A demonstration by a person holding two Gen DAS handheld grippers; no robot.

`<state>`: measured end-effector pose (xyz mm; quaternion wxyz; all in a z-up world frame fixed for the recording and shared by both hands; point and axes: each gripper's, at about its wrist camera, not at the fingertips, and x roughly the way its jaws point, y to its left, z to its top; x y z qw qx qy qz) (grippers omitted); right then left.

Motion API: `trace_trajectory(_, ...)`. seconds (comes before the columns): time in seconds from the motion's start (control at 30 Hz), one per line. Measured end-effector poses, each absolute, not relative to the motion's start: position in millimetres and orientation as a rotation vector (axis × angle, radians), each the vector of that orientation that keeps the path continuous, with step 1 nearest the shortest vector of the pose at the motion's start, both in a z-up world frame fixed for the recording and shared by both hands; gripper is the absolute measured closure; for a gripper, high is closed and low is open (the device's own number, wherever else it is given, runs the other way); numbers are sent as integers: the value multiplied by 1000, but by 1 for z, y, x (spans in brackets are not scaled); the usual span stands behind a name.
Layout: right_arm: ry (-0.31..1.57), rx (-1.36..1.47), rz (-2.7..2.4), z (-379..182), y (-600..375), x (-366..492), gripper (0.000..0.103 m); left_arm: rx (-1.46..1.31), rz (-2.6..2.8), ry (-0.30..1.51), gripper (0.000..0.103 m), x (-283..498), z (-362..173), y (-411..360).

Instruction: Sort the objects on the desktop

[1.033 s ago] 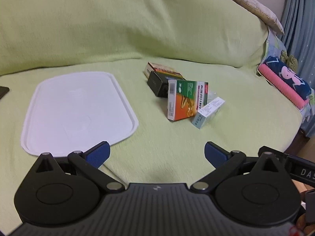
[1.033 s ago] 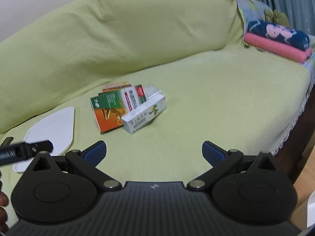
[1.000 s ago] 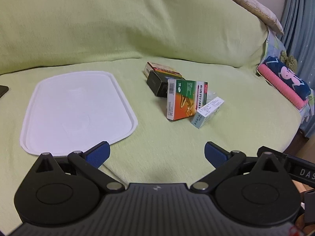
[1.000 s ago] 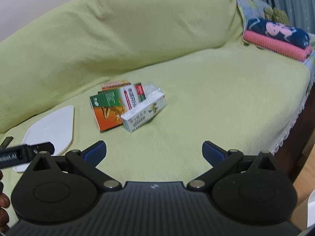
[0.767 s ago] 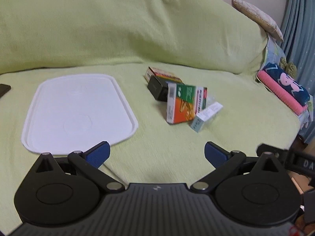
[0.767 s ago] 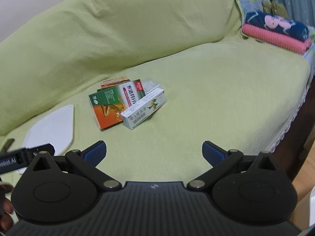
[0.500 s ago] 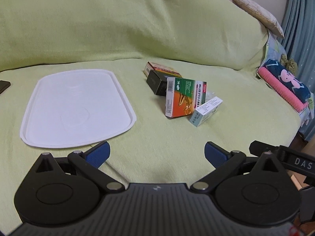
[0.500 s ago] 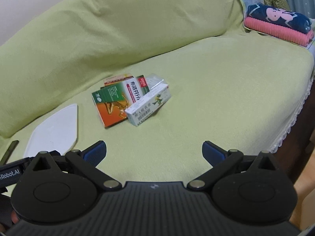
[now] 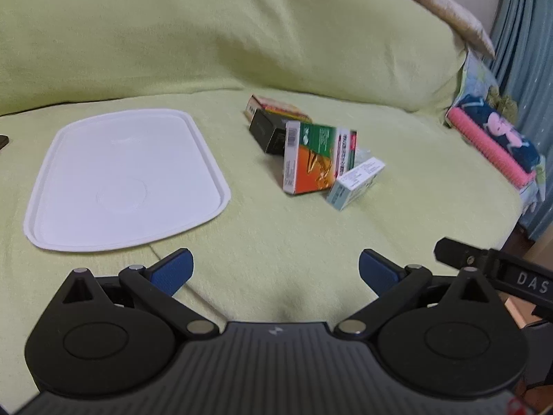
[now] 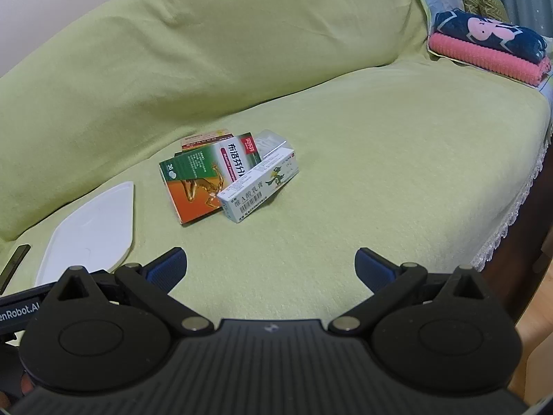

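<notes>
A heap of small boxes lies on the green-covered sofa seat. A green-and-orange medicine box (image 9: 312, 159) (image 10: 207, 176) leans upright, and a white ointment box (image 9: 356, 183) (image 10: 261, 186) rests against it. Behind them sit a black box (image 9: 268, 133) and a red-and-tan box (image 9: 276, 107) (image 10: 204, 137). A clear plastic case (image 10: 271, 140) is at the back. A white tray (image 9: 121, 180) (image 10: 90, 231) lies flat to the left. My left gripper (image 9: 276, 269) and right gripper (image 10: 269, 264) are both open, holding nothing, well short of the boxes.
The sofa backrest (image 10: 224, 45) rises behind the boxes. Folded pink and navy towels (image 9: 494, 141) (image 10: 484, 45) sit at the right end. A dark flat object (image 10: 13, 266) lies left of the tray. The seat's lace-trimmed front edge (image 10: 508, 221) drops off at right.
Both grippers have shifted a little toward the boxes, which now look slightly larger in the right wrist view. The boxes and the tray have not moved. Both stay open.
</notes>
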<state>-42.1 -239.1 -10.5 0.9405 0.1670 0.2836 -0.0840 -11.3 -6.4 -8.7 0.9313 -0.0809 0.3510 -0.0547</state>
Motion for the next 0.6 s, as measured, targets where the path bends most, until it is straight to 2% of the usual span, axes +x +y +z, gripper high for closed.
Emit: trace_trajectory(0.6, 572, 355, -173, -10, -244, -45, 1, -140, -68, 739, 0, -11, -14, -12)
